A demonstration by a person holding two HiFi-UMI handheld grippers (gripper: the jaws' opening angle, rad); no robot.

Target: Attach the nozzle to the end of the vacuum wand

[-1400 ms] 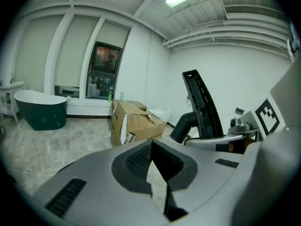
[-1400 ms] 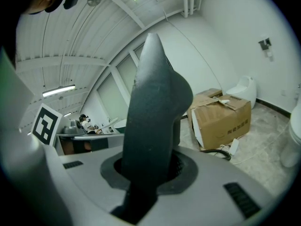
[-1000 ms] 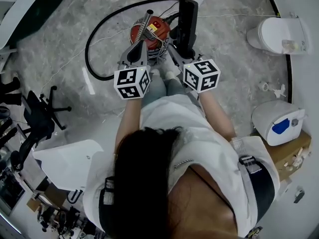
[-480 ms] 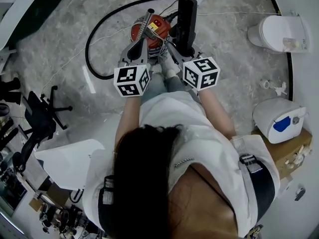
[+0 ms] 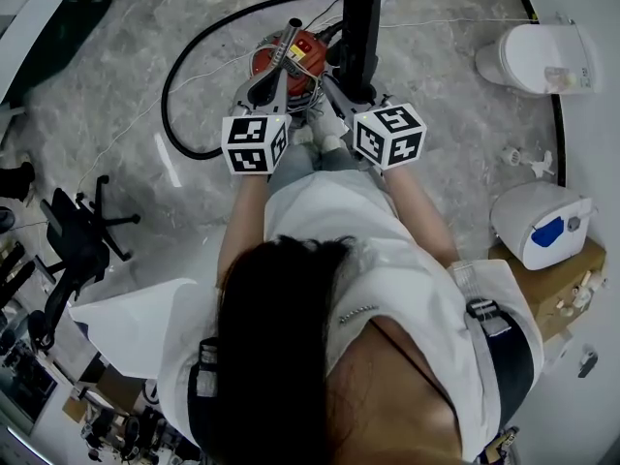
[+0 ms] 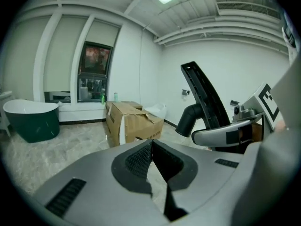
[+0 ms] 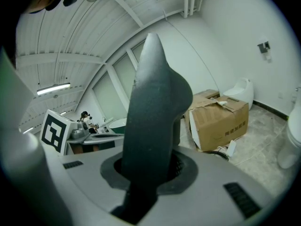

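Both tools had crept a little farther from our body since a moment earlier, toward the red vacuum canister (image 5: 302, 58) on the marble floor (image 5: 107, 76), and the nozzle had travelled with them.

Seen from the head view, we were looking steeply down over our own arms. The right tool (image 5: 339, 97) was pinching the black nozzle (image 5: 359, 39) near its lower part. The right gripper view confirmed this, with the jaws partly spread around the dark body, which rose upright between them. The nozzle was therefore lifted off the floor, above and just right of the canister.

The left tool (image 5: 263, 85) was pressed together. The left gripper view showed its pads meeting with nothing between them. It hovered close to the metal vacuum wand (image 5: 282, 54), which slanted up from the canister, but we saw no grip on it. A black hose (image 5: 180, 85) looped away across the floor to the left.

We judged the task to be roughly half done. The nozzle had been picked up and brought near the wand, but the two parts were apart and not yet lined up. What remained was steadying the wand, aiming the nozzle's neck at the wand's open end, and pushing it on. We could not tell from these views exactly where that open end lay.
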